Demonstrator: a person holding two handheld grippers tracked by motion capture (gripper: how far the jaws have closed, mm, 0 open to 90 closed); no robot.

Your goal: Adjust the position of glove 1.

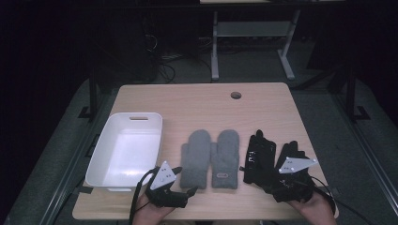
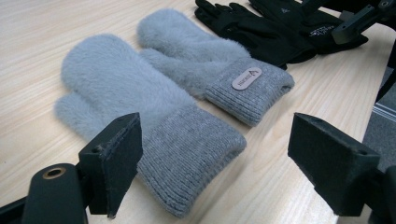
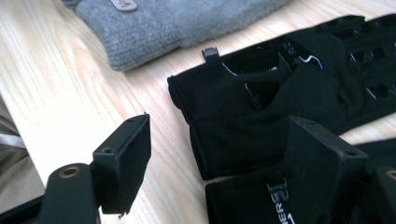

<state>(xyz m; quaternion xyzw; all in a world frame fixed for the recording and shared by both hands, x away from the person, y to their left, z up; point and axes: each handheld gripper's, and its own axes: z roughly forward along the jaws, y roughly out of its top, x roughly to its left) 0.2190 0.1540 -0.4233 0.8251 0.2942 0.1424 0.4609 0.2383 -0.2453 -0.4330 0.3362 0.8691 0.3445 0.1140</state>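
Two grey fuzzy mittens (image 1: 211,158) lie side by side, cuffs toward me, in the middle of the wooden table (image 1: 197,101). Right of them lies a pair of black gloves (image 1: 259,157). My left gripper (image 1: 184,181) stands open near the front edge, pointing at the left mitten's cuff (image 2: 187,158); its jaws (image 2: 215,140) are spread wide with nothing pressed. My right gripper (image 1: 277,180) hovers low over the black gloves. Its jaws (image 3: 224,140) are open, with one black glove's cuff (image 3: 219,116) lying on the table between and beyond them. A second black glove (image 3: 252,200) sits just below.
A white plastic bin (image 1: 105,159) with nothing in it stands at the table's left side. A round cable hole (image 1: 236,95) is near the far edge. A white desk frame (image 1: 253,33) stands on the floor beyond the table.
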